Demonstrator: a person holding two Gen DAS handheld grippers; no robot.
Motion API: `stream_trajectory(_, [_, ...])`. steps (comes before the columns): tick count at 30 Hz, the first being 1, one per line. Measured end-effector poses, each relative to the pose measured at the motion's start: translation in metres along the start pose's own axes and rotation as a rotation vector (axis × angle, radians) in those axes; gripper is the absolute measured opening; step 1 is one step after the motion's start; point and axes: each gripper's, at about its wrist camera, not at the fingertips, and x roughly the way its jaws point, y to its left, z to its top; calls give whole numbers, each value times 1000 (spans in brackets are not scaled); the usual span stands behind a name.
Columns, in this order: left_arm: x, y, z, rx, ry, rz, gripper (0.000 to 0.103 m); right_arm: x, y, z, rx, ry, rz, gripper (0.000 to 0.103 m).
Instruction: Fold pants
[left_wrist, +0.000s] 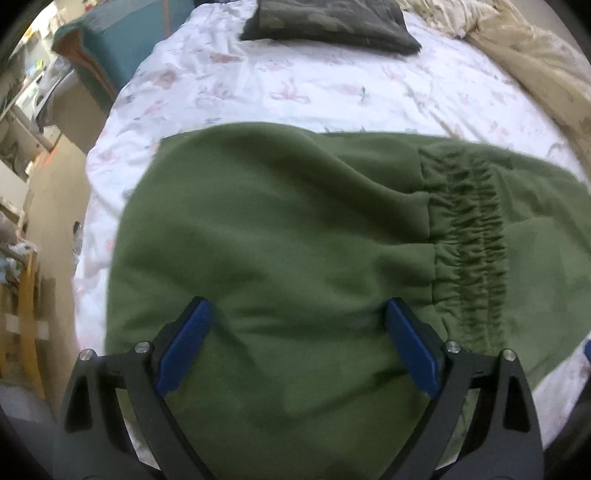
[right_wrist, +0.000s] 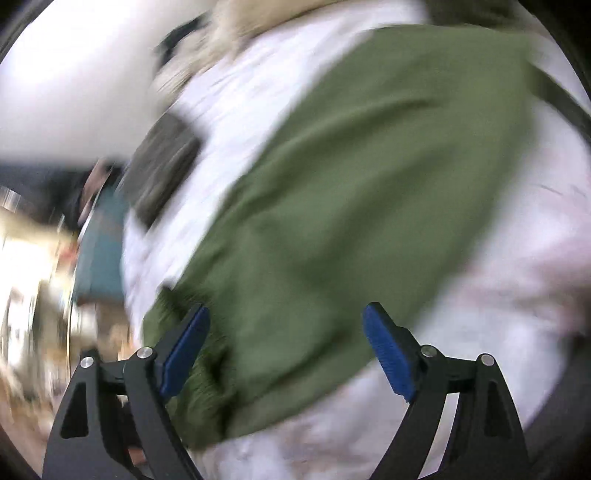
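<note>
Olive-green sweatpants lie folded on the floral bedsheet; the left gripper hangs spread above them, and the right gripper, though blurred, looks spread too, grasping nothing

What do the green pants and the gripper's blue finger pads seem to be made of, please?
Green pants: likely soft fleece or sweatshirt knit, matte and fuzzy, with a gathered elastic waistband. Left gripper pads: probably ribbed plastic or rubber, judging by fine grooves.

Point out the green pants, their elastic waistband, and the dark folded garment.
green pants (left_wrist: 277, 229), left wrist view, plain fabric at the middle
elastic waistband (left_wrist: 469, 236), left wrist view, gathered ribbing
dark folded garment (left_wrist: 328, 22), left wrist view, top surface
</note>
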Motion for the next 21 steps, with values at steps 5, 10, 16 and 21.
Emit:
stream_trajectory(5, [10, -1, 2, -33, 27, -26, 93, -5, -66, 54, 224, -85, -84, 87])
stream_trajectory(10, [-7, 11, 3, -78, 5, -85, 93, 10, -81, 122, 196, -170, -193, 85])
stream_trajectory(16, [-48, 29, 7, -129, -80, -124, 93, 16, -99, 175, 198, -266, -259, 69])
stream_trajectory(21, [-63, 43, 9, -175, -104, -174, 93, 3, -101, 178, 176, -303, -166, 9])
